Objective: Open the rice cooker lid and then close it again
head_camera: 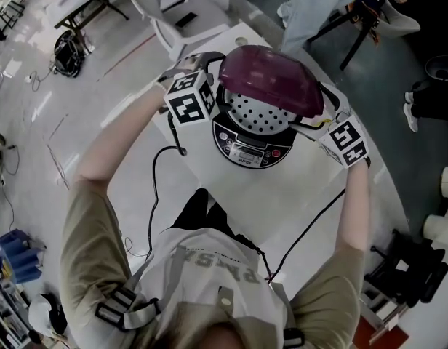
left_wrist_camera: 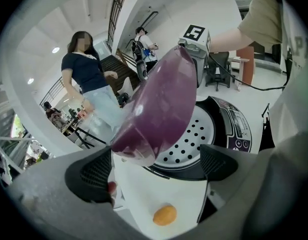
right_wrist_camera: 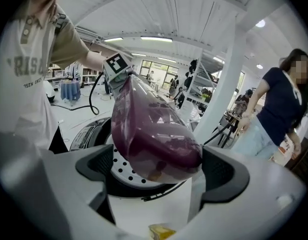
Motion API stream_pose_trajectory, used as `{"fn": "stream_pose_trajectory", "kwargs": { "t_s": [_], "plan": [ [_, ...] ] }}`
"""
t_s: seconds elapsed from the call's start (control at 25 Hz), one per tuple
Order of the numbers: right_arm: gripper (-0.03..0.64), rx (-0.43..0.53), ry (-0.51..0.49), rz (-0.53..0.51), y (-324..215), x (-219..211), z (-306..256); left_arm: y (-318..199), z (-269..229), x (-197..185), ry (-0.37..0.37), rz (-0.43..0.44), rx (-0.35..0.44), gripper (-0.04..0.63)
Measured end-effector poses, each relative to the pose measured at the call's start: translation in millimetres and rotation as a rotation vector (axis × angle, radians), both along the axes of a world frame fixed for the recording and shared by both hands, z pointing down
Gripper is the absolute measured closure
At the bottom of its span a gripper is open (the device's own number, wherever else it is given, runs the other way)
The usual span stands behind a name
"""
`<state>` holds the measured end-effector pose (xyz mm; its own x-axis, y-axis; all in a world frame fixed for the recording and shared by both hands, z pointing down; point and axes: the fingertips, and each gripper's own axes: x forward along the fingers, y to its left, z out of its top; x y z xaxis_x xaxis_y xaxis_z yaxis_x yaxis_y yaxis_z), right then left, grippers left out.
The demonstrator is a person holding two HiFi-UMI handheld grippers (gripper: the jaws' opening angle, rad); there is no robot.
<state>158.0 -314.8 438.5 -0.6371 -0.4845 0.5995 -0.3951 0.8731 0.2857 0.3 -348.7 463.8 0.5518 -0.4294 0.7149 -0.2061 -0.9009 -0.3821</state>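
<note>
Black ribbed pads on the left tongs (left_wrist_camera: 156, 165) stand spread, and the low rim of the purple lid (left_wrist_camera: 159, 109) hangs in the gap, close to the left-hand pad. I see no pinch there. The right tongs (right_wrist_camera: 156, 170) are spread very wide too. The lid's rounded end fills nearly the whole space between their pads, so near both that I cannot tell whether it brushes them, but nothing looks squeezed.

From the head view, the two tongs flank the lid (head_camera: 271, 78), one at each side. It is raised and tilted above the rice cooker (head_camera: 253, 153), baring a perforated metal plate (head_camera: 257, 115). The cooker sits on the white table (head_camera: 282, 202), its control panel facing the person.

The lid looks like a thin, translucent plastic dome. I judge it light and stiff, but glossy and curved, so pads would slide off the crown. The better hold is probably the rim, from both sides at once or at the front lip, where an edge gives the ribs something to bite. It seems to pivot at the far side, though the hinge is hidden, so it should be swung rather than lifted. Lowering it gently would spare the plastic, and the catch probably needs a firm press near the front.
</note>
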Motion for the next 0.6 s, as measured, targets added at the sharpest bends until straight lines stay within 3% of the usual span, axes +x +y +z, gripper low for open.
{"fn": "stream_pose_trajectory", "kwargs": {
  "t_s": [0.6],
  "plan": [
    [0.067, -0.092, 0.161, -0.125, 34, 0, 29, 26, 33, -16, -0.198, 0.107, -0.013, 0.021]
  ]
}}
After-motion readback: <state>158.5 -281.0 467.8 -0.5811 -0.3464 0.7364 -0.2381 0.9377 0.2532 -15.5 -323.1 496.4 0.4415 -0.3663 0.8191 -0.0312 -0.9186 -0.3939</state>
